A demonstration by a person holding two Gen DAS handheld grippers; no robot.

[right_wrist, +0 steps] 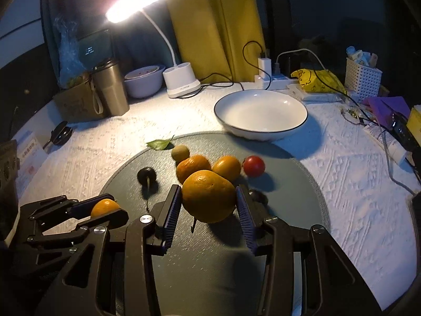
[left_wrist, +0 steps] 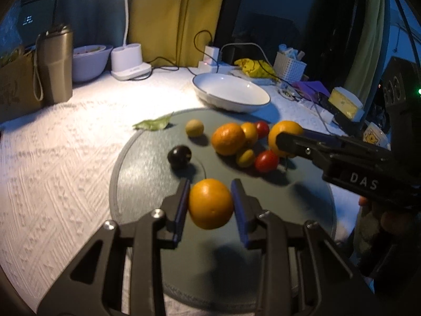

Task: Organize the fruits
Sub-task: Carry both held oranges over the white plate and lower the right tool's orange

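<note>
The letters "DAS" are read in white on the black body of the right gripper (left_wrist: pixel 285 142) as it is seen from the left wrist view; other writing, on a screen at the back and on a card at the table edge, is too small to be read.

An orange (left_wrist: pixel 210 203), round, bright and finely dimpled, is clamped between the blue pads of the left gripper (left_wrist: pixel 210 206), whose jaws are closed onto its two sides above the grey-green round mat (left_wrist: pixel 147 163). A larger orange (right_wrist: pixel 208 195), somewhat pear-shaped with a rough skin, is gripped in the same way by the right gripper (right_wrist: pixel 208 208), the ribbed blue pads being pressed to its flanks.

On the mat a cluster of fruit is left: another orange (left_wrist: pixel 227 139), small yellow-orange fruits (left_wrist: pixel 245 157), two red tomatoes (left_wrist: pixel 266 161), a pale greenish round fruit (left_wrist: pixel 194 128) and a dark plum-like fruit (left_wrist: pixel 179 156) set apart to the left. A green leaf (left_wrist: pixel 154 124) lies at the mat's far edge. A white bowl (right_wrist: pixel 297 121) with a dark rim is placed just behind the mat, on the white textured tablecloth (left_wrist: pixel 60 163). A lit desk lamp (right_wrist: pixel 136 1) is seen behind.
</note>
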